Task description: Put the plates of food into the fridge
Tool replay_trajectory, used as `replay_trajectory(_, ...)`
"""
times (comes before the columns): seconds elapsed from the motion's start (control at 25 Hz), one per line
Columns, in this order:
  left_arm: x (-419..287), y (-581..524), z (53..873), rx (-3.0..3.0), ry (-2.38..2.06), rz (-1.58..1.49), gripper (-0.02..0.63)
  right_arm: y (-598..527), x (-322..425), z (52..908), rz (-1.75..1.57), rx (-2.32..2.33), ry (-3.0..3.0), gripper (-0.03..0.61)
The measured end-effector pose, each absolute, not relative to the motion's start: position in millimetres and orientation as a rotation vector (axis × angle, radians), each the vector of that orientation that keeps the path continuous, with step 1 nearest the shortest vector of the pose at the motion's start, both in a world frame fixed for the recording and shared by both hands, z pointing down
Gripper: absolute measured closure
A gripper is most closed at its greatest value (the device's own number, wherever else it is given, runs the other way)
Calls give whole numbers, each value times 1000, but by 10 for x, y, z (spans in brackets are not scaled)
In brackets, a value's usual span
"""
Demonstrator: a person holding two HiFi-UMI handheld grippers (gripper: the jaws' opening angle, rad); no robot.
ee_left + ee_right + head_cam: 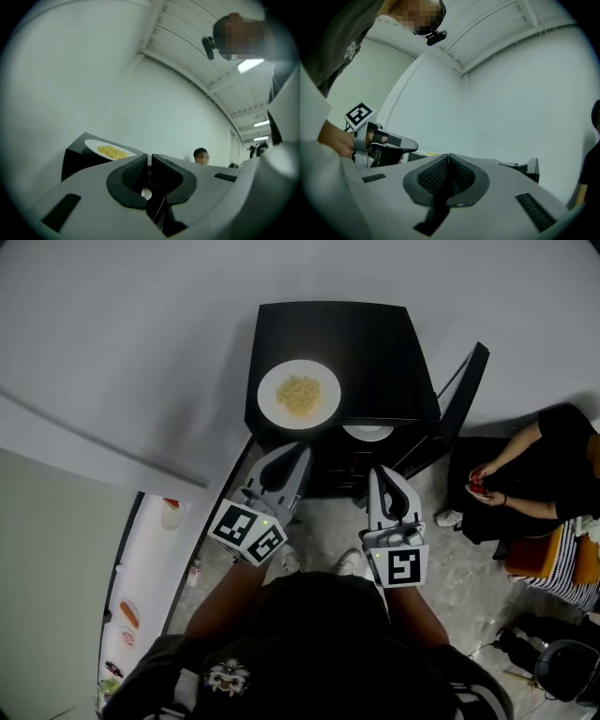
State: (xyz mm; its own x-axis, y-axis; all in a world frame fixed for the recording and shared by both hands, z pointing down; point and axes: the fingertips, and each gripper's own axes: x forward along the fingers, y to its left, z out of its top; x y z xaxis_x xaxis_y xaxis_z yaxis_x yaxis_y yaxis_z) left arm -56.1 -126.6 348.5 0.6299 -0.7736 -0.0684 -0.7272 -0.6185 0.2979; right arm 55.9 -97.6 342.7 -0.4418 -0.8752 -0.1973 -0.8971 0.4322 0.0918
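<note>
1. At centre-left of the head view, the left gripper (296,450) points at the black fridge (375,352), its jaws closed and empty.
2. Upper centre: a white plate of yellow food (299,395) sits on the fridge top, near the left front corner. It is round, so it has no long axis, and it lies flat with the food up.
3. Only the head view shows a second plate (367,433) inside the fridge, with the open door (461,399) to its right.
4. The right gripper (376,472) is likewise closed on nothing.
5. The left gripper view shows the plate of yellow food (110,151) as a thin ellipse at lower left. The right gripper view shows the left gripper (384,145) instead.
6. Far right of the head view: a seated person (525,484).
</note>
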Motion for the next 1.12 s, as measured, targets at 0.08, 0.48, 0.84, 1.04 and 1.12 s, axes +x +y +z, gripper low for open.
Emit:
replay_trajectory(0.08,-632,-1329,3466,2500,-1168,-392,591,-960,548,3421,279,-1582,2554,554)
replay_trajectory(0.48,-945,-1623,3661,1828,-982,-787,433,-941,564,3452,255,-1573,2564,554)
replay_trajectory(0.84,-900,-1787,3790,1492,-759,-974,433,-962,578,3419,243,-1591,2556,554)
replay_trajectory(1.04,-900,-1894,3822,1427,-752,-971,433,-969,569,3424,254,-1580,2560,554)
replay_trajectory(1.12,-893,-1907,3844,1407,-751,-960,444,-956,578,3429,246,-1586,2570,554)
